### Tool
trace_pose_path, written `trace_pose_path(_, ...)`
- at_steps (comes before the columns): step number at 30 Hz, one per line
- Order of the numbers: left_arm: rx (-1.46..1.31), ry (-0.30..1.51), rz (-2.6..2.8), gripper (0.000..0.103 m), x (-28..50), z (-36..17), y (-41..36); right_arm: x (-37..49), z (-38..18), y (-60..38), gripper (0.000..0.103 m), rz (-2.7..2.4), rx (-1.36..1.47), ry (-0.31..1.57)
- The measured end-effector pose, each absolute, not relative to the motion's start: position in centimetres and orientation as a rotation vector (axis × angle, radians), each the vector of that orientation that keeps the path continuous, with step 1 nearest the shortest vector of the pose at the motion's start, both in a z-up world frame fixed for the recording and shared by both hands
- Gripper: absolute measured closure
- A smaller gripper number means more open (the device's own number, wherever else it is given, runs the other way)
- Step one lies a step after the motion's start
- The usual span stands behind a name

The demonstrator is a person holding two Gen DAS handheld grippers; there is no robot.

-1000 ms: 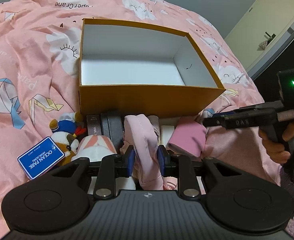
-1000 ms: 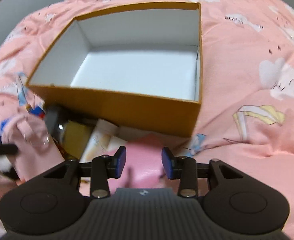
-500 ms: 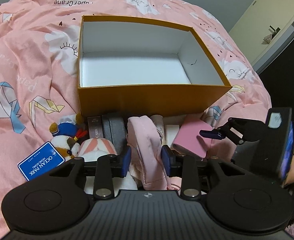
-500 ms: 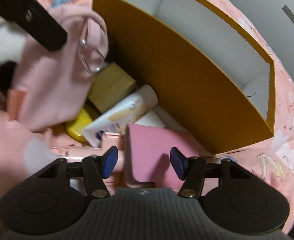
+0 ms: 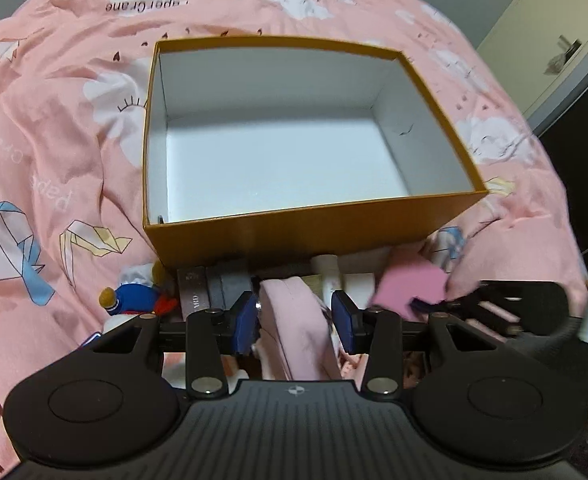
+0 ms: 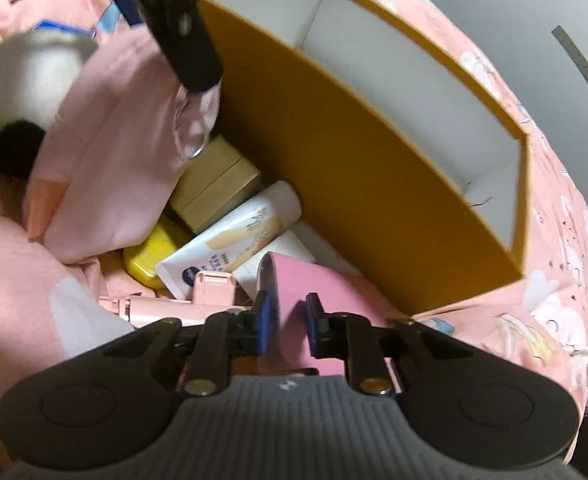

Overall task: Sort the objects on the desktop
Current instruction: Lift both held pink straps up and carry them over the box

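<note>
An empty orange box (image 5: pixel 314 236) with a white inside stands on the pink duvet. Loose items are packed against its near wall. My left gripper (image 5: pixel 294 322) hangs over them, its jaws opening, with a pale pink pouch (image 5: pixel 294 320) between the blue pads. The right pad stands just off the pouch. My right gripper (image 6: pixel 289 320) has its jaws closing over the left edge of a flat pink case (image 6: pixel 334 280). A gap still shows beside the right pad. The right gripper's black fingers (image 5: pixel 494 300) show blurred at the case (image 5: pixel 410 286) in the left wrist view.
Beside the box wall (image 6: pixel 354 184) lie a white cream tube (image 6: pixel 238 240), a yellow case (image 6: pixel 150 256), a tan box (image 6: pixel 214 184) and a pink stick-like gadget (image 6: pixel 174 304). A small plush toy (image 5: pixel 134 292) and dark boxes (image 5: pixel 214 284) sit left of the pouch.
The left jaws have spread wider around the pink pouch and the left hand has moved closer to the box. The right gripper rolled, dropped to the pink case, widened, then narrowed on its edge.
</note>
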State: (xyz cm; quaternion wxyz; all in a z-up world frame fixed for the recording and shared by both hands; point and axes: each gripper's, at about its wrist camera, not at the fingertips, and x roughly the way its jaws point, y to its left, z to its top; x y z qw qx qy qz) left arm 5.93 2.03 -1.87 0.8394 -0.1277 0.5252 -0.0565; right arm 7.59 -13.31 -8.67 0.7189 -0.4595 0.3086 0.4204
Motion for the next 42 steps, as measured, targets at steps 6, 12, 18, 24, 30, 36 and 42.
trace_pose_path(6, -0.301, 1.153, -0.136, 0.059, 6.6, -2.5, 2.5, 8.8, -5.8, -15.7, 0.087, 0.841, -1.000, 0.590)
trace_pose_path(12, -0.322, 1.162, -0.140, 0.061, 6.6, -2.6, 2.6, 10.5, -6.1, -14.7, 0.085, 0.818, -1.092, 0.555)
trace_pose_path(18, -0.333, 1.148, -0.183, 0.073, 5.8, -2.7, 2.6, 11.4, -5.5, -14.1, 0.088, 0.852, -0.989, 0.665)
trace_pose_path(24, -0.344, 1.059, -0.176, 0.076, 4.1, -1.8, 2.5, 12.6, -2.6, -15.6, 0.090, 0.861, -0.800, 0.720)
trace_pose_path(30, -0.312, 0.909, -0.179, 0.076, 2.2, 1.6, 1.8, 13.4, 1.2, -16.4, 0.090, 0.884, -0.618, 0.754)
trace_pose_path(36, -0.257, 0.738, -0.179, 0.076, 0.8, 5.7, 1.3, 13.4, 5.1, -16.4, 0.090, 0.981, -0.446, 0.756)
trace_pose_path(42, -0.220, 0.569, -0.140, 0.076, 1.3, 9.0, 1.5, 12.8, 9.1, -15.0, 0.091, 1.042, -0.363, 0.653)
